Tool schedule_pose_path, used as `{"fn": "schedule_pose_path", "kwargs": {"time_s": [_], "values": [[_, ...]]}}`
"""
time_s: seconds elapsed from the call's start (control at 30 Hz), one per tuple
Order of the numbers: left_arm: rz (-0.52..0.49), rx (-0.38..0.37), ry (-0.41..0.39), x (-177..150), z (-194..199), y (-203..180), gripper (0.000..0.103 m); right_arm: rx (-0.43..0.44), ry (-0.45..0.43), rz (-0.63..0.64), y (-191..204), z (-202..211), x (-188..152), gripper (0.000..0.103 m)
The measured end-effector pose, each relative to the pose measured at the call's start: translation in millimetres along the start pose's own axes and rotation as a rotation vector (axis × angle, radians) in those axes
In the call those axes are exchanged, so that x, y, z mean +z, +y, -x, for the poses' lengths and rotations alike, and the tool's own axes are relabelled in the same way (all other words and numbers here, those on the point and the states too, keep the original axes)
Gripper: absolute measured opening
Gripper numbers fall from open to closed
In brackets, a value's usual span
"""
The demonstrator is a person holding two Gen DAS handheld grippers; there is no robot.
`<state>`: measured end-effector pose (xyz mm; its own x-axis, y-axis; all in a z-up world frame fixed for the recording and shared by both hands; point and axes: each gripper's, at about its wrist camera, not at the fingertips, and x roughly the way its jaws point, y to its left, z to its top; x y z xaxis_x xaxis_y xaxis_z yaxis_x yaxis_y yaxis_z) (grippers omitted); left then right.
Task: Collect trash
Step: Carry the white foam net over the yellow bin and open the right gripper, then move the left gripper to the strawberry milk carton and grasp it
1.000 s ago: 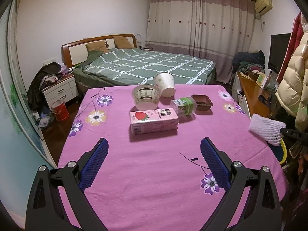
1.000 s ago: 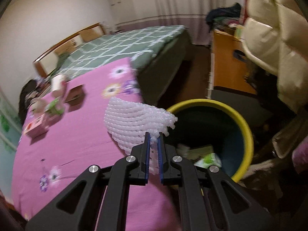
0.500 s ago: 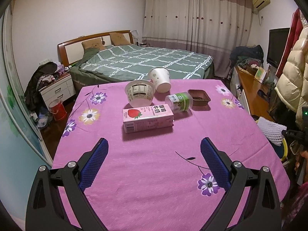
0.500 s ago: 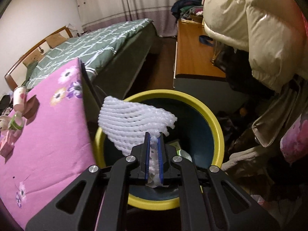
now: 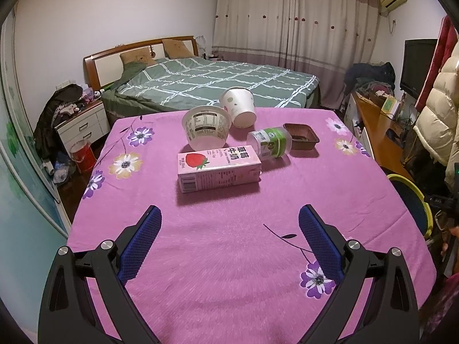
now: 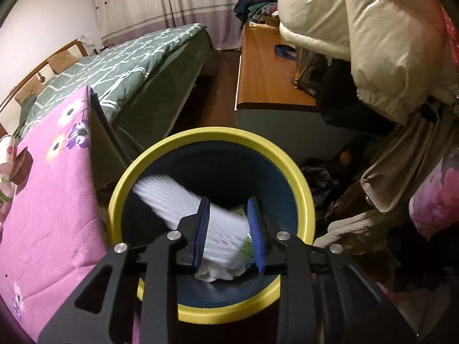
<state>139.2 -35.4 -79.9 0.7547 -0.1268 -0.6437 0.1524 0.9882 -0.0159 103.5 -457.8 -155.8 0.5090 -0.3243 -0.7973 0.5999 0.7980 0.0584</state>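
Observation:
In the right wrist view my right gripper [image 6: 228,200] hangs over the yellow-rimmed bin [image 6: 212,133]. Its jaws are opening. The white foam net [image 6: 169,197] is a blur dropping between the pads into the bin, and they do not press on it. Crumpled paper lies at the bin's bottom. In the left wrist view my left gripper [image 5: 229,212] stands open and empty above the pink floral table [image 5: 229,258]. Beyond it lie a strawberry milk carton [image 5: 218,169], a white bowl [image 5: 206,127], a paper cup [image 5: 239,107], a green-labelled jar [image 5: 269,142] and a brown tray [image 5: 301,136].
The bin [image 5: 413,183] stands off the table's right edge. A green-quilted bed [image 5: 215,83] lies behind the table. A wooden desk [image 6: 266,71] and hanging padded jackets [image 6: 358,28] crowd the right. A nightstand [image 5: 83,126] and red bucket [image 5: 83,154] stand at the left.
My right gripper moved from over the table edge to above the bin, then opened and let go of the foam net. The left gripper crept forward and down towards the carton.

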Motion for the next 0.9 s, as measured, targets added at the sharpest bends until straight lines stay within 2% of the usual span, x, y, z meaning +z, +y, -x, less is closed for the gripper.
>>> {"fn": "schedule_pose_path", "kwargs": {"time_s": [0.23, 0.43, 0.9], "values": [[-0.006, 0.004, -0.003, 2.2, -10.0, 2.0, 0.095, 0.014, -0.002, 0.016, 6.8, 4.0, -0.7, 0.027], [-0.012, -0.004, -0.009, 17.8, -34.0, 19.6, 0.095, 0.037, -0.016, 0.039, 17.6, 10.8, -0.6, 0.027], [-0.003, -0.064, 0.123, 43.4, -128.6, 55.2, 0.095, 0.062, -0.004, 0.096, 49.8, 11.0, 0.0, 0.028]]}}
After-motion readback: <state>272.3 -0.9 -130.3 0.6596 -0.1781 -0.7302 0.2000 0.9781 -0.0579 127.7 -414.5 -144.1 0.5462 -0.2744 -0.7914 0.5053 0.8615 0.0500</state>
